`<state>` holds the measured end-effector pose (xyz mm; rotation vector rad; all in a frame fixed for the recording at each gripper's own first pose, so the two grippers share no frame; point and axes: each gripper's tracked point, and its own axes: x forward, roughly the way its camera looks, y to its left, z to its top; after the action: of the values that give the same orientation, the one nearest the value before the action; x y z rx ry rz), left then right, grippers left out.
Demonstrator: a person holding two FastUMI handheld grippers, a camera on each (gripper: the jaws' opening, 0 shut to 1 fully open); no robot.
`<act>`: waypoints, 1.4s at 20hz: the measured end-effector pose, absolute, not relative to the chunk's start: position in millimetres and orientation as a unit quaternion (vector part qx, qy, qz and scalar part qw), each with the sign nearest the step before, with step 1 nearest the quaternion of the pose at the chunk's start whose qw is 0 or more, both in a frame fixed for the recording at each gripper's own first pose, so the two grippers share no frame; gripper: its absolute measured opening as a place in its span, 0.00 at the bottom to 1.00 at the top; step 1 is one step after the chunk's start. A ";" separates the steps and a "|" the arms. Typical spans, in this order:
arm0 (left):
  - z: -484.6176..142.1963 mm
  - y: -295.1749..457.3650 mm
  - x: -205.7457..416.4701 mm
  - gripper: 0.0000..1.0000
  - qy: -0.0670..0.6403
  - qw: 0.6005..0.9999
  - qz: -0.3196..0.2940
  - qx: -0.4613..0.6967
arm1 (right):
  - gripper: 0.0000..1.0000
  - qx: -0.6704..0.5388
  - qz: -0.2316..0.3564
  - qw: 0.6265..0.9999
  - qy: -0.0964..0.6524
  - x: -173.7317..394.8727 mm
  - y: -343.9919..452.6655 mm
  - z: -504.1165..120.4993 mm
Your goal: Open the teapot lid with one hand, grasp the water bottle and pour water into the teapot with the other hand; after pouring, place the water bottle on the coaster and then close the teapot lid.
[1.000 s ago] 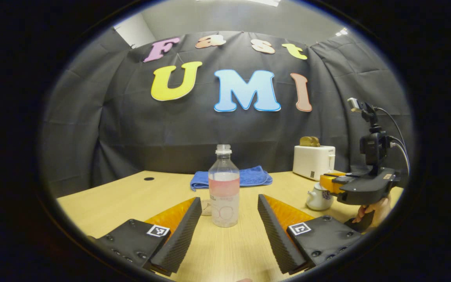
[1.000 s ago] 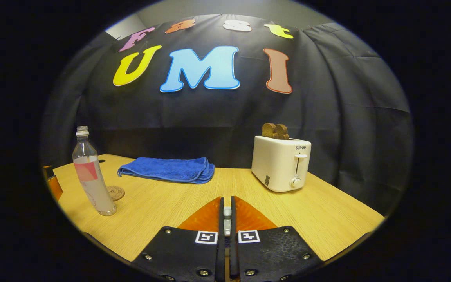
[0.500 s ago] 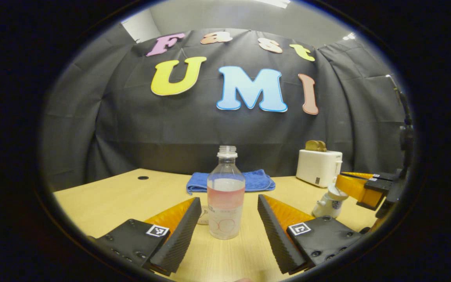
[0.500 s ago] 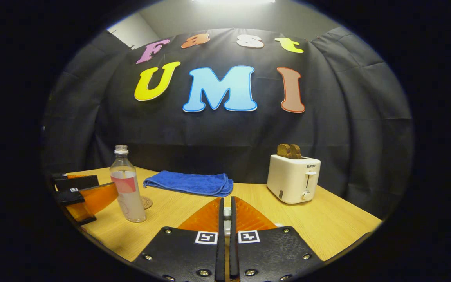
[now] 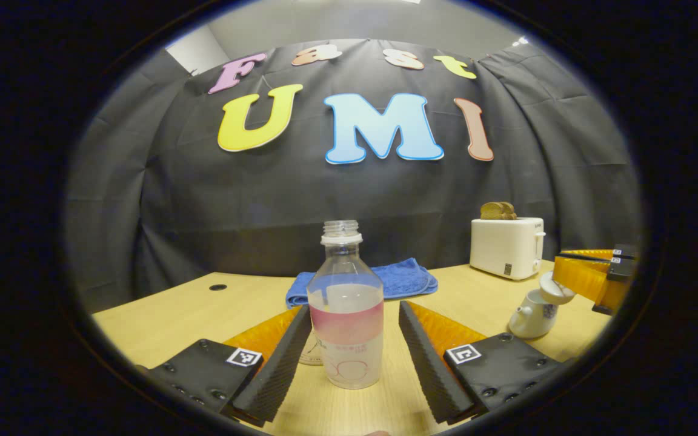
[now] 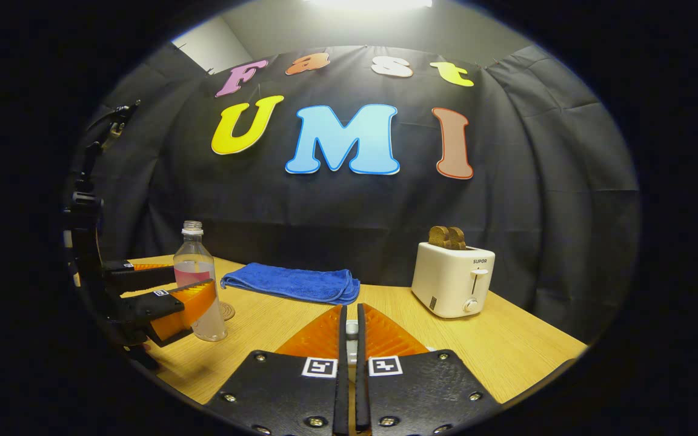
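Left gripper view shows the left claw [image 5: 349, 354] spread around the uncapped, half-full clear plastic water bottle [image 5: 346, 315] at lower centre, not yet squeezing. Thin walls likely flex; the labelled waist looks the best hold. Right claw [image 6: 349, 339] is pressed together.

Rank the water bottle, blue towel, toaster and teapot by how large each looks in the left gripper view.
1. water bottle, though it is nearest the camera
2. blue towel and toaster, too alike to rank
3. teapot
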<state>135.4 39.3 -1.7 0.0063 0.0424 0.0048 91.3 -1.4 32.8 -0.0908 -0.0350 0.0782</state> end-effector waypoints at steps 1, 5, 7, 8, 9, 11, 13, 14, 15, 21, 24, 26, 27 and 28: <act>-2.8 41.0 137.7 1.00 0.023 1.000 0.004 -0.002 | 0.05 -0.045 0.041 0.998 -0.018 91.4 -0.6 33.0; -8.3 48.6 150.6 1.00 0.031 0.999 0.013 -0.015 | 0.05 -0.045 0.043 0.998 -0.014 91.0 0.0 31.2; -12.5 45.0 154.1 1.00 0.034 0.999 0.009 -0.008 | 0.05 -0.045 0.042 0.998 -0.014 90.8 -0.7 31.6; -12.5 46.0 155.7 1.00 0.034 0.999 0.009 -0.007 | 0.05 -0.046 0.042 0.998 -0.015 90.0 -0.3 31.6; -12.1 46.4 155.1 0.97 0.035 0.999 0.007 -0.009 | 0.05 -0.046 0.042 0.998 -0.015 89.1 -0.5 32.1; -13.2 46.2 153.8 0.89 0.037 0.999 0.006 -0.010 | 0.05 -0.045 0.042 0.998 -0.017 87.6 -0.3 34.3; -12.6 46.4 150.7 0.87 0.041 0.999 0.006 -0.010 | 0.05 -0.043 0.045 0.998 -0.017 82.9 1.7 36.4; -12.7 45.7 149.3 0.87 0.043 0.999 0.006 -0.010 | 0.05 -0.044 0.047 0.998 -0.018 78.8 3.3 39.9; -12.3 46.1 148.0 0.87 0.045 0.999 0.005 -0.010 | 0.05 -0.045 0.048 0.998 -0.019 74.5 3.7 42.5; 2.8 37.0 138.4 0.86 0.042 0.999 -0.006 0.034 | 0.05 -0.014 0.050 0.998 -0.024 -2.6 -9.2 46.0; 10.0 25.6 135.1 0.86 0.035 0.997 -0.013 0.065 | 0.04 -0.009 0.050 0.998 -0.020 -36.9 -12.5 39.0; 10.3 15.4 134.2 0.86 0.037 0.994 -0.019 0.105 | 0.04 -0.001 0.054 0.998 -0.009 -58.6 -11.2 26.5; 9.8 10.7 133.7 0.86 0.037 0.991 -0.023 0.123 | 0.04 -0.004 0.051 0.999 -0.010 -66.6 -12.9 24.3; 8.2 3.7 133.8 0.86 0.038 0.989 -0.029 0.138 | 0.05 -0.008 0.047 0.999 -0.009 -73.9 -14.8 20.8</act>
<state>133.8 3.7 8.2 0.2768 0.0763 -0.0580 -73.9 -14.8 20.8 -0.0151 -0.0171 0.0940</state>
